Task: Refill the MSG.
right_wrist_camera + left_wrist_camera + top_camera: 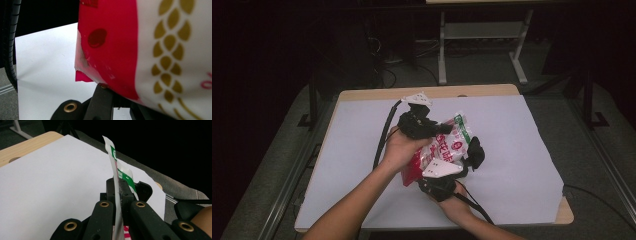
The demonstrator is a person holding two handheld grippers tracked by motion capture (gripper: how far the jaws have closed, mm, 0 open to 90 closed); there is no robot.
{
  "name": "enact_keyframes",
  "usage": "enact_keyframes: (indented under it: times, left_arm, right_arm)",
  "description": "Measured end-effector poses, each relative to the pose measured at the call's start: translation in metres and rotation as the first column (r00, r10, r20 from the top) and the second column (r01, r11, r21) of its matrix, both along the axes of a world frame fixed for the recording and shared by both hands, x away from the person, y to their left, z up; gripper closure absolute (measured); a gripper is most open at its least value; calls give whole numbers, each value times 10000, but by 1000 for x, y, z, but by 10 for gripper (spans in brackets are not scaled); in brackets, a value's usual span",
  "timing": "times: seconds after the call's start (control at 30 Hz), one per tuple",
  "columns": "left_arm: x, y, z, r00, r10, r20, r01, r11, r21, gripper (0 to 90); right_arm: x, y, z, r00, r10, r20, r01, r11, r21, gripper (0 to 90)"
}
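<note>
High view: the packet point(447, 145) hangs above the white-covered counter point(512, 150), stretched between left tongs point(432, 127) at its far green end and right tongs point(447, 172) at its near red end; left gripper view: left tongs point(119, 191) pinch the upright green-white seal point(115, 157); right gripper view: right tongs point(117, 97) seemingly clamp the packet's point(150, 50) red edge.

no legible wording anywhere. on the red-and-white bag point(443, 147), red characters and a round red seal on the white face in the high view, too small and blurred to read; on its top edge point(117, 167) in the left gripper view, green bands with white marks, unreadable. in the right gripper view, on the same bag point(150, 50), a golden wheat-ear emblem, a dark red dot and a scrap of a red character at the edge, undecipherable.
</note>
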State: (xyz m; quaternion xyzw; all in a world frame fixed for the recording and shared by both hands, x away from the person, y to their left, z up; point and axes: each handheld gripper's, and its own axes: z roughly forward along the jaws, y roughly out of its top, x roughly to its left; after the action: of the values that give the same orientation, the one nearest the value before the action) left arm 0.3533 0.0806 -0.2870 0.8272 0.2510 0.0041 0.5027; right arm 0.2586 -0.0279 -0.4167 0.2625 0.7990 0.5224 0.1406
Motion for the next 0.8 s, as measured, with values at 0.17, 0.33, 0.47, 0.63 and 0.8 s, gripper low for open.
enact_keyframes:
  times: [0.17,0.33,0.47,0.63,0.8]
  left_arm:
    - [0,0,0,10000,5,1,-5,10000,29,900]
    - [-1,0,1,10000,21,-20,-21,10000,19,900]
    - [-1,0,1,10000,89,-17,-89,9999,70,900]
    - [-1,-1,1,9999,100,-79,-100,9999,101,900]
    - [0,-2,1,9998,70,-211,-69,9999,75,900]
  right_arm:
    - [0,0,0,10000,8,-14,-8,10000,11,900]
    - [-1,0,0,10000,43,30,-43,10000,22,900]
    - [-1,1,1,9999,96,58,-96,9999,29,900]
    - [-1,0,1,9998,163,78,-163,9999,31,900]
    - [-1,-1,1,9999,144,77,-144,9999,39,900]
